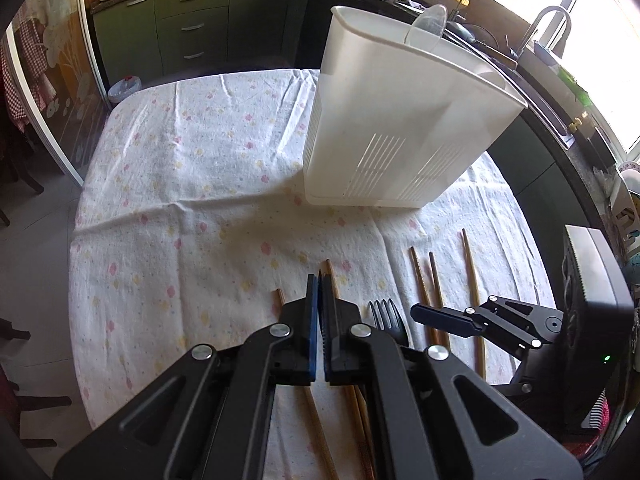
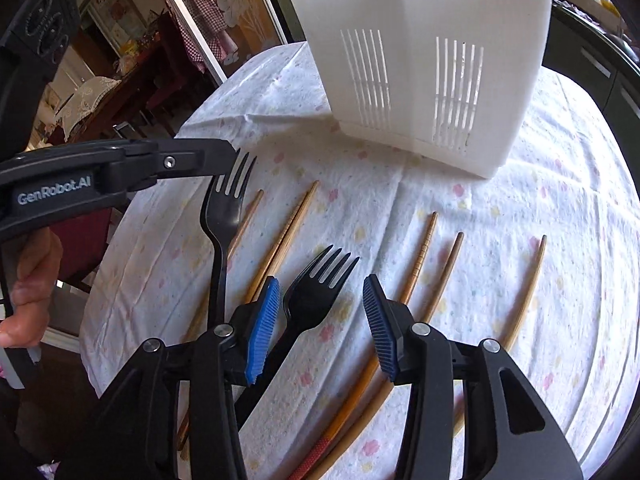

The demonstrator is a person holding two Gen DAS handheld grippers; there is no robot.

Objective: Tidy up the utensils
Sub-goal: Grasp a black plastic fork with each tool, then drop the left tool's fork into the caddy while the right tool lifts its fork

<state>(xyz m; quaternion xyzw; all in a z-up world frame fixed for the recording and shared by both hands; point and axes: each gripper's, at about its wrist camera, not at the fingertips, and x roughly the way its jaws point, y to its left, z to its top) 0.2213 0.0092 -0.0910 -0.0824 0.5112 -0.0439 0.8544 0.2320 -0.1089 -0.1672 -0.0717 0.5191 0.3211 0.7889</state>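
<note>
My left gripper (image 1: pixel 320 280) is shut on a black fork (image 2: pixel 220 216). In the right wrist view its jaws (image 2: pixel 226 156) pinch the tines and the handle hangs down over the cloth. A second black fork (image 2: pixel 320 292) lies on the table, tines toward the white slotted utensil holder (image 2: pixel 420 60). My right gripper (image 2: pixel 322 280) stands open astride this fork's head, its pads apart from it. Several wooden chopsticks (image 2: pixel 424 256) lie in a row on both sides. In the left wrist view the holder (image 1: pixel 400 120) stands behind, with a clear spoon (image 1: pixel 428 26) sticking out.
A floral white cloth (image 1: pixel 180 180) covers the round table. A dark counter with a sink and tap (image 1: pixel 552 28) runs along the right, green cabinets (image 1: pixel 192 28) at the back. A person's hand (image 2: pixel 32 280) grips the left tool's handle.
</note>
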